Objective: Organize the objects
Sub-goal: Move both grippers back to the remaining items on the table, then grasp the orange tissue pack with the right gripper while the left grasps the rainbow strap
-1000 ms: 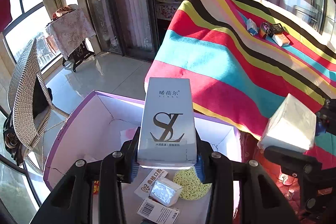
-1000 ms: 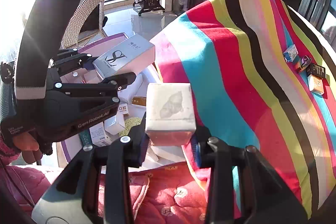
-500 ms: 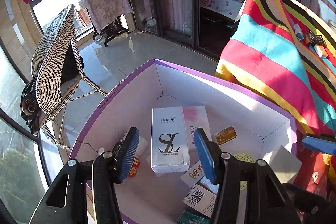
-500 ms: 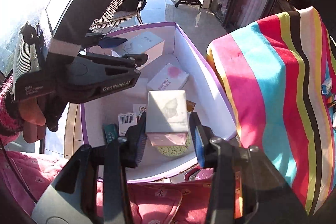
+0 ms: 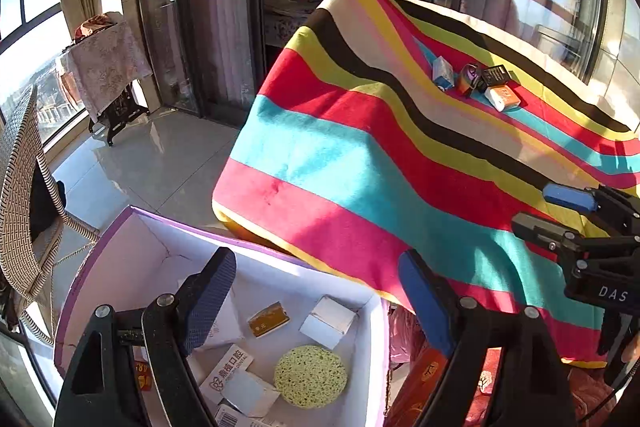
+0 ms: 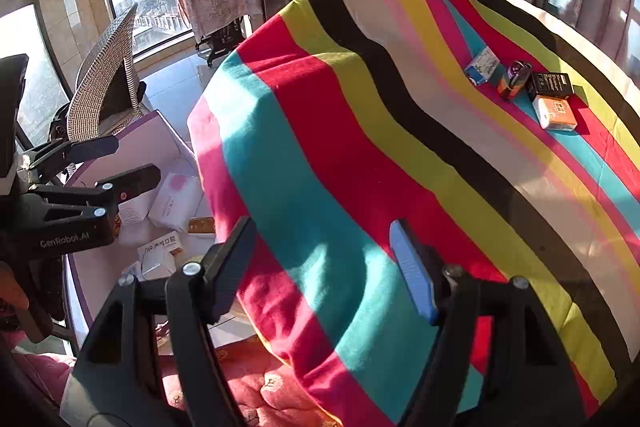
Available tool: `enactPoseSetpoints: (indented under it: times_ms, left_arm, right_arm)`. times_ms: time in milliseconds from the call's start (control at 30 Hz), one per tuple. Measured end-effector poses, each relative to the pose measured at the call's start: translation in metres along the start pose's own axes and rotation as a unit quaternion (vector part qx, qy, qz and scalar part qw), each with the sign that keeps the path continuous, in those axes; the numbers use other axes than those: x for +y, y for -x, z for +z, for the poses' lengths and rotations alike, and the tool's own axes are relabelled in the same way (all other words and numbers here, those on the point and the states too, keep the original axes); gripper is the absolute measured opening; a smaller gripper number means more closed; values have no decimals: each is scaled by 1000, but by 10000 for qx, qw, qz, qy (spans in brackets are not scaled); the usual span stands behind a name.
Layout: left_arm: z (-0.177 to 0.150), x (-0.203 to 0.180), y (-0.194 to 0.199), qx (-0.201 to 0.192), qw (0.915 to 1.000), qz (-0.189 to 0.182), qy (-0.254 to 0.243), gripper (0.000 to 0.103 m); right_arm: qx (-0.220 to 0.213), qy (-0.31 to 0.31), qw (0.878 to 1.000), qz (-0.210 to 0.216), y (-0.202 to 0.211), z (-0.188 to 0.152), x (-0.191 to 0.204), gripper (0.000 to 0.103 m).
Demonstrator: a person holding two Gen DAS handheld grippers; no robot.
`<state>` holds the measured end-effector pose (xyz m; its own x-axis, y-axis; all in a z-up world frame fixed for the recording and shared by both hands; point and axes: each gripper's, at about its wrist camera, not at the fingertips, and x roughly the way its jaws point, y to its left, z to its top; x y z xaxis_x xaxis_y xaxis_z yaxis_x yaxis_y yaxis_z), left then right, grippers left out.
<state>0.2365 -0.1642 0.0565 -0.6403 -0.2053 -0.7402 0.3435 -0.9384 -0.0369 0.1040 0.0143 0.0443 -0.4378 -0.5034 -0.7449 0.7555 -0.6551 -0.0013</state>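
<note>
Left gripper (image 5: 316,291) standing wide open with nothing between the pads, jaws having just been opening; hovering over the near-right corner of the purple-rimmed box (image 5: 96,255), which is sitting at 7 o'clock in the left wrist view. Lying loose on the box floor: yellow sponge (image 5: 310,375) at 6 o'clock, small white carton (image 5: 328,321) just above it, gold packet (image 5: 269,319) to the carton's left, and white dental box (image 5: 227,371) at the sponge's 9 o'clock.

Right gripper (image 6: 326,267) likewise released and empty, jaws having just been opening; pointing down at the teal and red bands of the striped blanket (image 6: 360,167) filling the centre of the right wrist view.

Remaining on the blanket, at 2 o'clock in both views, well apart from both grippers: blue-and-white box (image 6: 482,67), small dark round item (image 6: 516,77), black box (image 6: 551,85) and orange-and-white box (image 6: 556,113), clustered close together, the black and orange-and-white boxes appearing to be touching.

Appearing at 9 o'clock in the right wrist view: left gripper again, over the box. Standing beyond the box on the tiled floor: wicker chair (image 5: 24,195).
</note>
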Motion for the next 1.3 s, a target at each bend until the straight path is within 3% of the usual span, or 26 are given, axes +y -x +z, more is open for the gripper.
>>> enactPoseSetpoints:
  times_ms: [100,167,233,300,367,500,733,867,967,1033,1067,1233,1300]
  left_arm:
    - [28,-61,-28,82,9974,-555,-451,85]
    - [48,-95,-50,98,9952,-747,-629,85]
    - [67,-123,-73,35,9940,-799,-753,85]
    - [82,-144,-98,65,9938,-741,-831,85]
    - [91,-157,-122,195,9943,-690,-790,85]
    - [92,-159,-149,464,9947,-720,-576,85]
    - [89,-149,-147,353,9938,-995,-344,87]
    - [90,-146,-148,329,9932,-1090,-227,88]
    - [89,-147,-148,332,9931,-1101,-250,88]
    - [87,-145,-146,327,9928,-1125,-247,88]
    - [87,-145,-146,325,9927,-1137,-243,88]
    - [87,-150,-146,390,9927,-1065,-400,93]
    - [87,-159,-147,502,9931,-878,-601,97]
  right_arm:
    - [-1,-521,9968,-600,-8,14,-66,80]
    - [164,-802,9939,-745,-20,26,-108,83]
    - [231,-1505,9861,-662,-31,33,-156,83]
    - [133,-2317,9707,-627,-42,38,-199,83]
    - [67,-2671,9606,-760,-57,50,-226,83]
    - [197,-2791,9549,-991,-99,79,-251,83]
    - [254,-3306,9308,-1540,-157,127,-273,87]
    - [426,-3263,9196,-2144,-179,146,-279,92]
    - [615,-2834,9279,-2342,-190,152,-278,95]
    - [565,-2618,9388,-2164,-181,147,-277,85]
    - [581,-2486,9466,-1971,-174,141,-276,85]
    - [504,-1622,9776,-1245,-107,73,-257,83]
    - [472,-1309,9822,-1261,-82,44,-250,83]
